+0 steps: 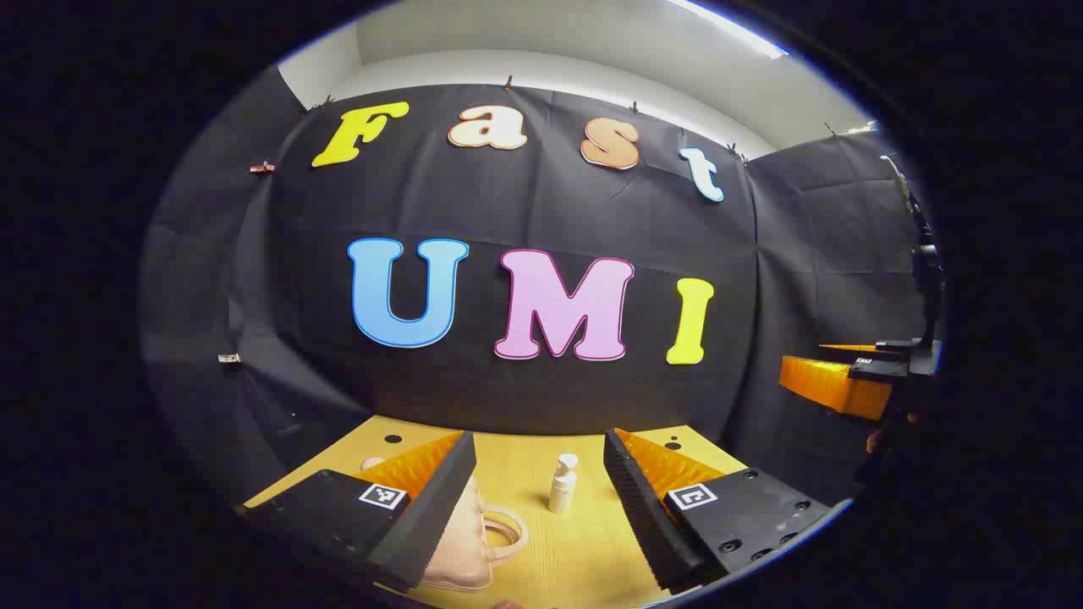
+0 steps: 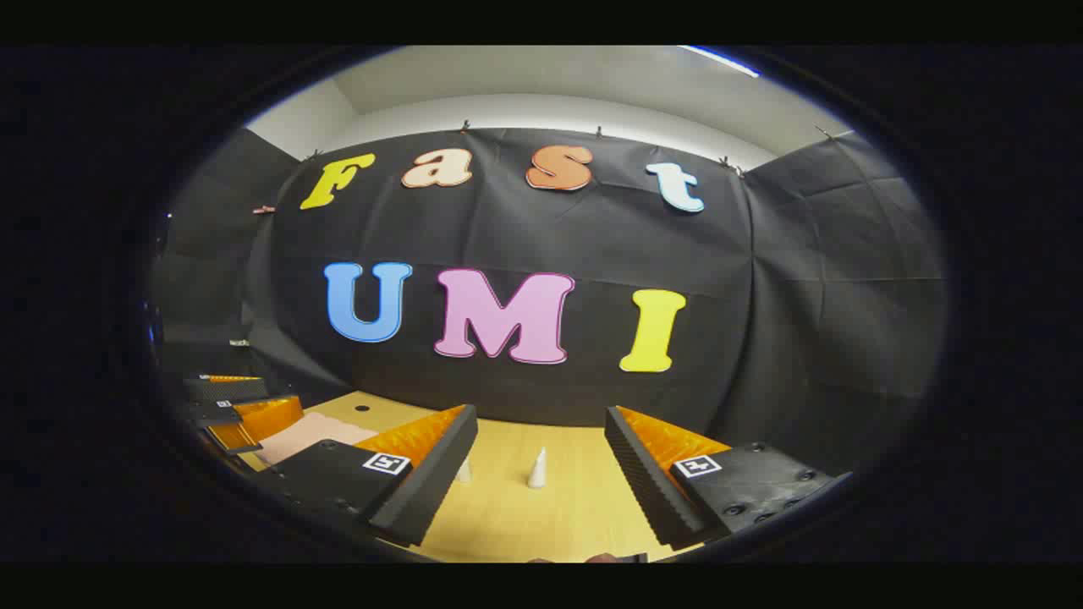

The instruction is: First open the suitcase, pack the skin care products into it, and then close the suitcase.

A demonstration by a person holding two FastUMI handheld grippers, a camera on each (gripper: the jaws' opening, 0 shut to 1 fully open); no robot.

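Note:
A small pink suitcase (image 1: 461,541) lies flat on the wooden table (image 1: 584,550), lid down, its loop handle (image 1: 509,531) pointing right. Its left part is hidden by my left gripper's left finger. The left gripper (image 1: 538,444) hovers above it, open and holding nothing. A white pump bottle (image 1: 563,484) stands upright just right of the suitcase, between the fingers in the left gripper view. My right gripper (image 2: 540,419) is open above the table. A white cone-shaped tube (image 2: 537,468) stands ahead of it. A second white item (image 2: 464,471) peeks from behind its left finger.
The black cloth wall closes the back of the table (image 2: 508,524). The right gripper (image 1: 838,381) hangs at the right edge of the left gripper view. The left gripper (image 2: 241,414) sits at the left of the right gripper view, over the pink suitcase (image 2: 309,431).

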